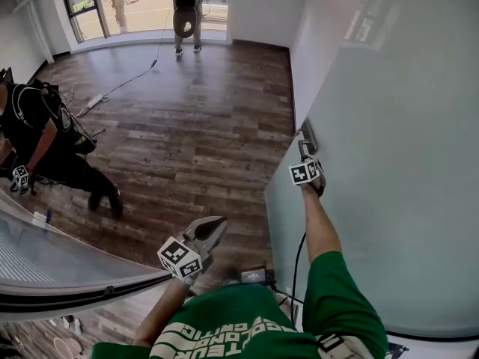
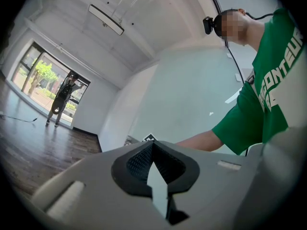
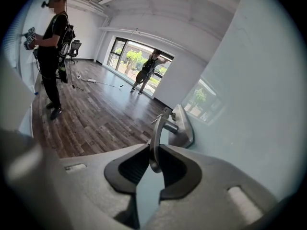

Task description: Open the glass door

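Note:
The frosted glass door (image 1: pixel 389 163) fills the right of the head view, its free edge toward me. Its metal lever handle (image 1: pixel 307 135) sits on a plate at that edge. My right gripper (image 1: pixel 304 155) is shut on the lever. In the right gripper view the lever (image 3: pixel 157 133) runs down between the dark pads of the right gripper (image 3: pixel 154 161), beside the handle plate (image 3: pixel 186 126). My left gripper (image 1: pixel 215 228) hangs low in front of my green shirt, away from the door. It is shut with nothing in it, the left gripper (image 2: pixel 152 150) pointing at the door's pale glass.
Dark wood floor (image 1: pixel 187 126) stretches left of the door. A person in black (image 1: pixel 45 148) stands at the left holding grippers; another person (image 1: pixel 185 10) stands by the far window. A cable (image 1: pixel 120 84) lies on the floor. A curved glass panel (image 1: pixel 60 260) sits at my lower left.

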Demonstrator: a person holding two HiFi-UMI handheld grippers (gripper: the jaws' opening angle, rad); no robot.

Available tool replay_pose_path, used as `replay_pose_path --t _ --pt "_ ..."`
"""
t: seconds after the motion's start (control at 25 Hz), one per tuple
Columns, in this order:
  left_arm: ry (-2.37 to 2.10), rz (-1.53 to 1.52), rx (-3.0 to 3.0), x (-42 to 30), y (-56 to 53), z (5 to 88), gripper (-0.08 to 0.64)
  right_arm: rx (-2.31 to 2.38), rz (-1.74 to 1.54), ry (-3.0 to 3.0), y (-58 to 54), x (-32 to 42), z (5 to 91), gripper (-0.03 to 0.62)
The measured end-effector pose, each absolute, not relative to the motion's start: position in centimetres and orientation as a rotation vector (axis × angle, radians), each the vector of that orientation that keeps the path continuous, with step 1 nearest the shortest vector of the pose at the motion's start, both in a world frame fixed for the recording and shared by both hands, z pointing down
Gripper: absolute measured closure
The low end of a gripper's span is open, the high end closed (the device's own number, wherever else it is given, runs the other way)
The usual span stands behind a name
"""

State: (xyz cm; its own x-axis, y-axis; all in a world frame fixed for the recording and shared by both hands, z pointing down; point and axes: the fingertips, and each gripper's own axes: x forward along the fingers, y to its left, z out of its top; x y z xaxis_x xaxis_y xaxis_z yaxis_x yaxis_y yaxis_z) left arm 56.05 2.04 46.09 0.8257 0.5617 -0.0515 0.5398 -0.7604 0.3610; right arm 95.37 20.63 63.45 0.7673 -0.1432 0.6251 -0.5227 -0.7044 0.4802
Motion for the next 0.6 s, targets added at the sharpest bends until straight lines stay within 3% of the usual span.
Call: replay_pose_path --t 0.6 --pt "0.780 0.075 2.623 56.3 0.9 46.0 0.545 2.293 0.750 -0.457 23.1 96.7 63.5 0.540"
